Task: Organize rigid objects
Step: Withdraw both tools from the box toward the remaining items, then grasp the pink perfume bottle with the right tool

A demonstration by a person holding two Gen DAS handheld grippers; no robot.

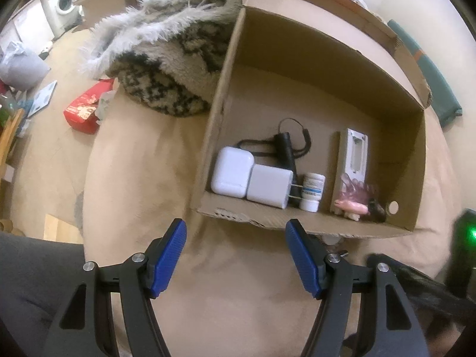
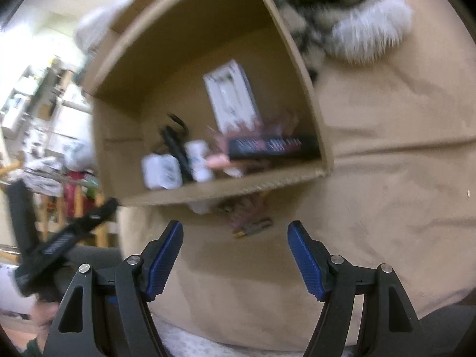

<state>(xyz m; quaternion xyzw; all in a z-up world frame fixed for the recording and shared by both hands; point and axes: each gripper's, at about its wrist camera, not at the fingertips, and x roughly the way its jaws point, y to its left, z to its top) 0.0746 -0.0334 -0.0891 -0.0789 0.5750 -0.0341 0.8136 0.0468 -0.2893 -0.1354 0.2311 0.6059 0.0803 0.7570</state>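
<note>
No text can be read: the small white bottle's (image 1: 311,192) label and the red packet's (image 1: 84,110) print are too blurred.

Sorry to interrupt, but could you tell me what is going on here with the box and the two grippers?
A person is sorting small items into a cardboard box on a beige-covered surface. Inside sit two white chargers, a black cable, a small white bottle, a white package and a pink toy. Both the left gripper and the right gripper are open, empty, and in front of the box. A few items lie outside it.
</note>
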